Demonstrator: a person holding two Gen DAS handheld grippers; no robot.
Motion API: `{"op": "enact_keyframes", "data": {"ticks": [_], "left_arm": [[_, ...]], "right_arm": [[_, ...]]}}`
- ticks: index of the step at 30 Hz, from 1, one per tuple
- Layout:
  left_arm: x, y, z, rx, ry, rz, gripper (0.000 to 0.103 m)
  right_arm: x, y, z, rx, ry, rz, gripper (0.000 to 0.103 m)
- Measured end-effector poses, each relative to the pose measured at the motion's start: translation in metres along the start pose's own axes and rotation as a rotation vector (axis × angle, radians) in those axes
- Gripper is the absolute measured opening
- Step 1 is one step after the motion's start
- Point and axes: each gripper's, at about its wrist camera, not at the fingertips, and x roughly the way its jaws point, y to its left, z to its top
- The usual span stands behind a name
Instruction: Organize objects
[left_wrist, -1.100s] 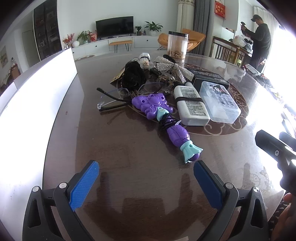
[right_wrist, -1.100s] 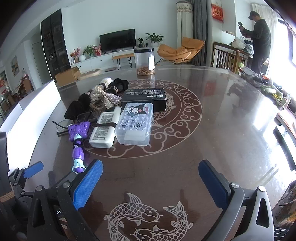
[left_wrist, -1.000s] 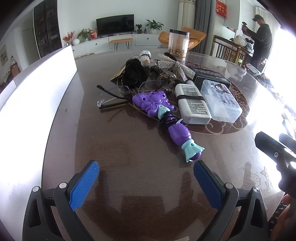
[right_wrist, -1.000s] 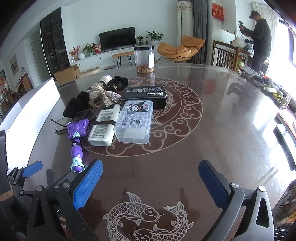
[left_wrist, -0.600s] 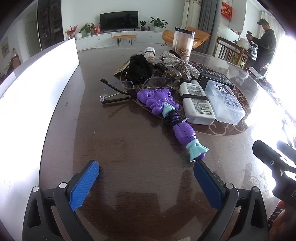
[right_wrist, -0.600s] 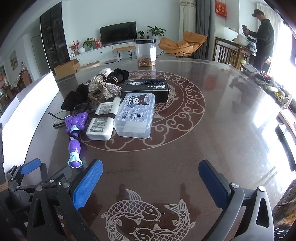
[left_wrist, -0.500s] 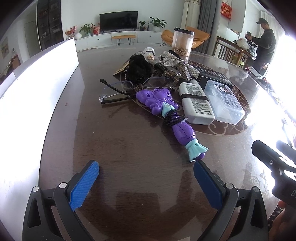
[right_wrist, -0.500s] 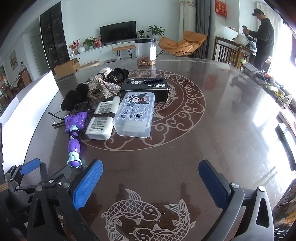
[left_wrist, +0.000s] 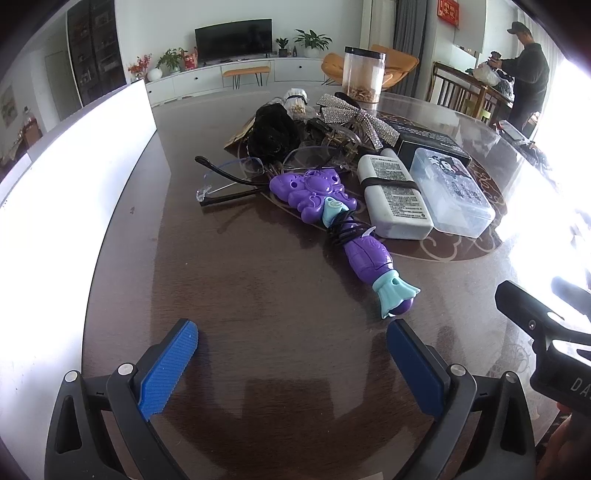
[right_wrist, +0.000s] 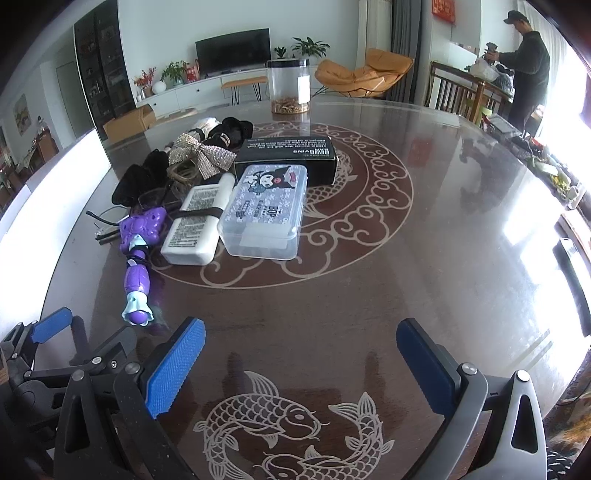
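Purple wand toy (left_wrist: 343, 225) is the closest of the pile: tail tip just ahead of the left gripper (left_wrist: 291, 347), jaws wide, empty. Long axis runs ahead-left from there. Right gripper (right_wrist: 301, 354), also wide, sits farther right of it.

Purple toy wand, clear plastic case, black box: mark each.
purple toy wand (left_wrist: 367, 254), left wrist view, on its lower purple handle.
clear plastic case (right_wrist: 264, 212), right wrist view, middle of its lid.
black box (right_wrist: 291, 149), right wrist view, on its printed top.
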Motion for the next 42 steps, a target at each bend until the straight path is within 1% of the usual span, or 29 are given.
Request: {"op": "enact_keyframes", "data": {"ticks": [5,8,10,12,13,15,16,19,21,22,23,27,30,42], "left_arm": [[0.001,-0.001,0.000,0.006,0.004,0.008,0.103],[0.001,-0.002,0.000,0.007,0.004,0.008,0.103],[0.001,-0.002,0.000,0.007,0.004,0.008,0.103],[0.001,-0.002,0.000,0.007,0.003,0.008,0.103],[0.000,-0.001,0.000,0.006,0.003,0.008,0.103],[0.001,-0.002,0.000,0.006,0.003,0.008,0.103],[0.001,-0.002,0.000,0.006,0.003,0.008,0.103],[0.000,-0.002,0.000,0.006,0.004,0.008,0.103],[0.001,-0.001,0.000,0.006,0.003,0.008,0.103],[0.001,-0.001,0.000,0.006,0.003,0.008,0.103],[0.001,-0.001,0.000,0.006,0.003,0.008,0.103],[0.000,-0.002,0.001,0.007,0.003,0.008,0.103],[0.000,-0.002,0.001,0.006,0.003,0.008,0.103],[0.000,-0.001,0.001,0.006,0.003,0.008,0.103]], "right_arm": [[0.005,-0.002,0.000,0.006,0.019,-0.001,0.103],[0.008,-0.004,0.001,0.017,0.035,0.021,0.103],[0.013,-0.007,0.004,0.022,0.063,0.040,0.103],[0.021,-0.007,0.007,0.010,0.097,0.056,0.103],[0.030,-0.006,0.009,-0.012,0.134,0.064,0.103],[0.037,-0.003,0.015,-0.076,0.136,0.037,0.103],[0.042,-0.002,0.022,-0.116,0.126,0.050,0.103],[0.054,-0.008,0.037,-0.171,0.100,0.085,0.103],[0.060,-0.015,0.045,-0.177,0.077,0.096,0.103],[0.064,-0.021,0.049,-0.177,0.038,0.102,0.103],[0.065,-0.025,0.052,-0.182,0.018,0.114,0.103],[0.066,-0.030,0.058,-0.219,0.021,0.139,0.103],[0.061,-0.030,0.058,-0.219,0.020,0.139,0.103],[0.067,-0.029,0.059,-0.221,0.020,0.136,0.103]]}}
